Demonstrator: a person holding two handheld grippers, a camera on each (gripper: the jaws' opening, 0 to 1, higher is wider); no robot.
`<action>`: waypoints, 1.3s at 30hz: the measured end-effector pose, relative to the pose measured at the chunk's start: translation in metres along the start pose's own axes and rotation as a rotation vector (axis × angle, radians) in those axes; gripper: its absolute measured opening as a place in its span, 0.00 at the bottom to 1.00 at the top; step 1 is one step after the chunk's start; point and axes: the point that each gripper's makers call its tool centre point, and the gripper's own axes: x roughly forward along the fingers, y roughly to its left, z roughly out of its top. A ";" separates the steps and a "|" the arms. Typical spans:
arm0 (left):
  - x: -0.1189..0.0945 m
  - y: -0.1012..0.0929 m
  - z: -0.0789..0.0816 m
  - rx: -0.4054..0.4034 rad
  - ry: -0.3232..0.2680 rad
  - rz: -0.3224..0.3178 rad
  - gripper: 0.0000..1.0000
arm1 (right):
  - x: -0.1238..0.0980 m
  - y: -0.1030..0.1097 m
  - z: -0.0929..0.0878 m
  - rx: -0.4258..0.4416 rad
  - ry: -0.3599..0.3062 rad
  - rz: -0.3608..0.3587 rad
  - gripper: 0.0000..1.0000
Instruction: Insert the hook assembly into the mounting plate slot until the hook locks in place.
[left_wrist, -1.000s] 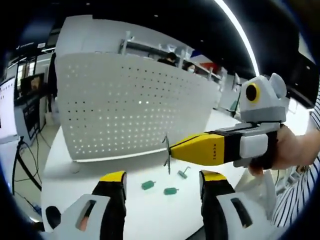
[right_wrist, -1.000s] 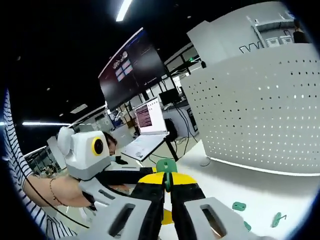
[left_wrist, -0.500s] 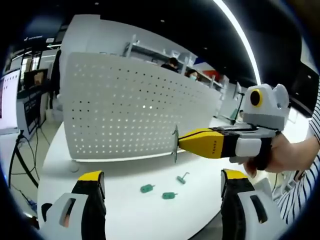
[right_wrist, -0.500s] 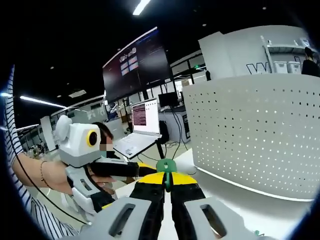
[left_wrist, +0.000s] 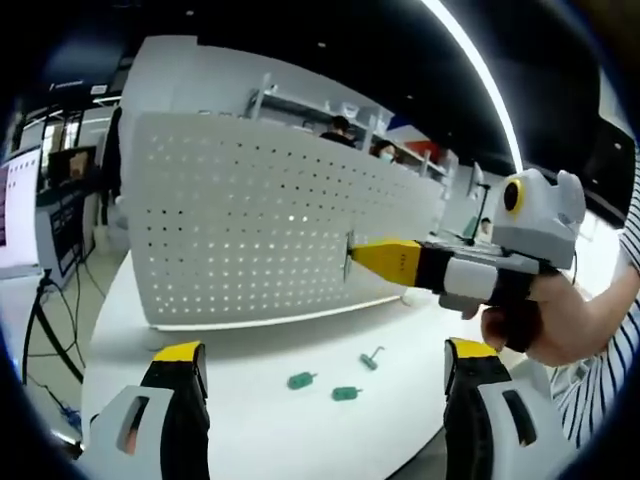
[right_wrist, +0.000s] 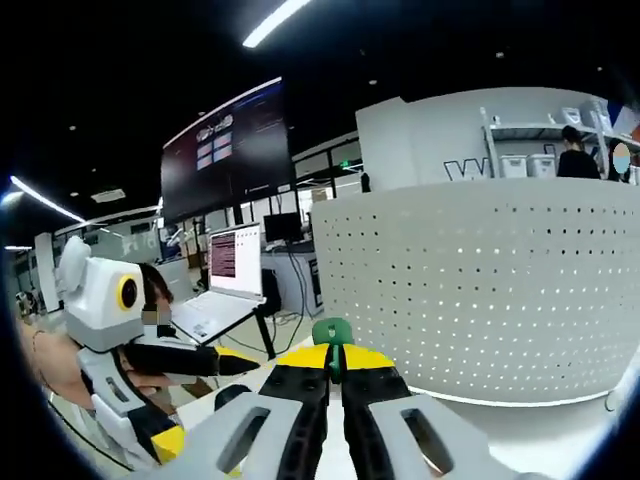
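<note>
- Holding the green plastic hook assembly (right_wrist: 333, 331) square to the white perforated metal mounting plate (left_wrist: 270, 225) was, in our judgement, the point on which the step in hand depended; we judged the metal prong at its tip should meet one chosen hole straight on, not at a slant.
- We found the right gripper (left_wrist: 352, 256) with its yellow-tipped jaws pressed together on the hook assembly, the green head standing up between them in the right gripper view.
- We noted in the left gripper view that the thin metal part of the hook assembly (left_wrist: 348, 258) at the right gripper's tip lay close against the face of the mounting plate; whether it touched or had entered a hole we could not tell.
- We judged insertion not yet complete, since no locked seat was evident.
- We found the left gripper (left_wrist: 325, 385) with jaws set wide apart, holding nothing, hanging above the white table (left_wrist: 250, 400) in front of the plate.
- We recorded three spare green hook pieces (left_wrist: 348, 393) lying loose on the table, well apart from both grippers.
- We advised a slow, steady push along the prong's axis, and that the left gripper keep clear of the plate.
</note>
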 end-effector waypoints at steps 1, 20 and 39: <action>-0.001 0.001 -0.001 -0.001 0.001 0.001 1.00 | 0.001 -0.002 0.001 0.017 -0.008 -0.010 0.00; -0.003 0.012 -0.009 -0.032 0.014 0.015 1.00 | 0.028 -0.070 0.028 0.002 -0.108 -0.261 0.00; -0.007 0.016 -0.021 -0.056 0.035 0.037 1.00 | 0.041 -0.122 0.038 0.009 -0.146 -0.389 0.00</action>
